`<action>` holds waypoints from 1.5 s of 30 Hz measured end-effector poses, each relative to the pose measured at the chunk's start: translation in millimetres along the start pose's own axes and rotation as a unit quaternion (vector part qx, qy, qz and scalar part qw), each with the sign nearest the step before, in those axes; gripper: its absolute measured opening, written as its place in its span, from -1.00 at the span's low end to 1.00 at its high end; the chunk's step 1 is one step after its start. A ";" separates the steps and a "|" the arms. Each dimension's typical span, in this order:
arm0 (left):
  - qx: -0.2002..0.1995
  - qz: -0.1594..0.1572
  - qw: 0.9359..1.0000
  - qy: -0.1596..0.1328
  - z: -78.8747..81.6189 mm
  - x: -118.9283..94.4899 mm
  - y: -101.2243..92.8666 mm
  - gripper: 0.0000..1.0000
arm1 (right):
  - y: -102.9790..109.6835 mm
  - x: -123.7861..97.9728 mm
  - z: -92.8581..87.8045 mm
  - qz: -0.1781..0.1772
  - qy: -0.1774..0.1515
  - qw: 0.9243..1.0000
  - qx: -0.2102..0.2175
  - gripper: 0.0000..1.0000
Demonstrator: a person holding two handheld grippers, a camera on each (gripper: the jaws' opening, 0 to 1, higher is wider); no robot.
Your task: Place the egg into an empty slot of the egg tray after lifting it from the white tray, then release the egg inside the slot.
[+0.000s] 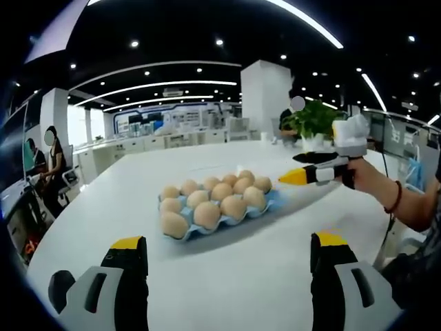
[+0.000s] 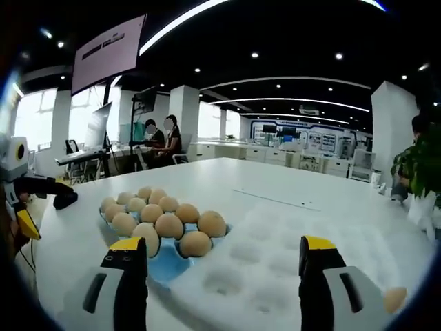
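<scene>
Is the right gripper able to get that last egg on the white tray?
Probably yes. The right gripper is open and holds nothing, and the egg lies uncovered on the white tray just beside its jaw, with nothing between them.

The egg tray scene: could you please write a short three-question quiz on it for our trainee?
1. True or false: the right gripper is holding an egg.
2. What colour is the egg tray? A blue, B red, C green.
3. Fill in: in the right gripper view, a lone egg lies at the lower right on the ___ tray.
Key: 1 false, its jaws are open and empty; 2 A; 3 white tray.
</scene>
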State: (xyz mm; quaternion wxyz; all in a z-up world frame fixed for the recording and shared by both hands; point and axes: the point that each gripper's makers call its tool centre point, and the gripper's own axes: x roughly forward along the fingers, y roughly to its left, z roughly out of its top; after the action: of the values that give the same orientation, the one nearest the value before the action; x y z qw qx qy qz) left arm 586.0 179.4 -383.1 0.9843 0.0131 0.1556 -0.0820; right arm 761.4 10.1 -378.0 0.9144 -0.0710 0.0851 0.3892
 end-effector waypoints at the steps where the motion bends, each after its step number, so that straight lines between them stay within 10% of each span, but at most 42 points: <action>1: 0.000 0.000 1.000 0.001 -0.1 0.8 -0.3 1.00 | -5.1 -2.3 0.5 -0.008 0.000 1.000 0.001 0.90; 45: -0.003 0.004 1.000 0.009 -5.2 7.9 -4.3 1.00 | -96.8 -61.3 -22.1 -0.113 0.024 0.993 0.035 0.86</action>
State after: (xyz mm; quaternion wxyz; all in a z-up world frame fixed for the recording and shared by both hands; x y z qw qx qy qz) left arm 591.2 174.2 -390.6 0.9832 0.0116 0.1645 -0.0779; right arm 787.3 -103.6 -380.5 0.9521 -0.0577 0.1121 0.2786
